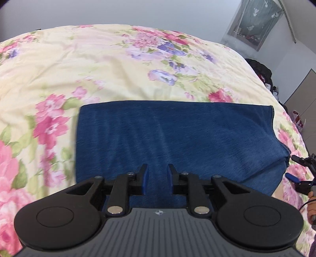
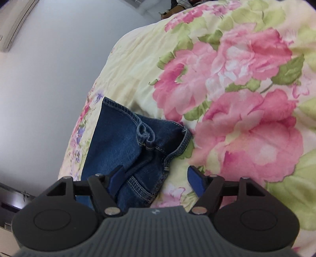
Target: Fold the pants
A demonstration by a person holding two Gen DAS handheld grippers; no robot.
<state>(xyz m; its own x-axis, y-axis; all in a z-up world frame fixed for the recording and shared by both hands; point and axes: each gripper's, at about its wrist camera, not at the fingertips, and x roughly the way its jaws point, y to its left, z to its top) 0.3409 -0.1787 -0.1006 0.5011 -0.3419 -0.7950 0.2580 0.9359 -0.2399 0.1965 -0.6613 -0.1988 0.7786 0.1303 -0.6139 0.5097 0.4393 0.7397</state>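
Observation:
The blue denim pants (image 1: 177, 138) lie folded into a flat rectangle on a floral bedspread (image 1: 79, 65). My left gripper (image 1: 157, 174) hovers over the near edge of the fold. Its blue pads stand a little apart, with nothing pinched between them. In the right wrist view, the pants (image 2: 122, 142) show a bunched end with stitched seams and a belt loop. My right gripper (image 2: 156, 172) is wide open over that end; the left pad (image 2: 116, 179) is above denim, the right pad above the bedspread (image 2: 237, 98). The right gripper (image 1: 304, 178) also shows at the left wrist view's right edge.
The bed's far edge meets a pale wall (image 1: 138, 11). A framed pane (image 1: 254, 23) leans at the back right, with a dark heap of clothes (image 1: 260, 69) beside the bed. In the right wrist view, the wall (image 2: 49, 79) and an air conditioner (image 2: 15, 21) lie to the left.

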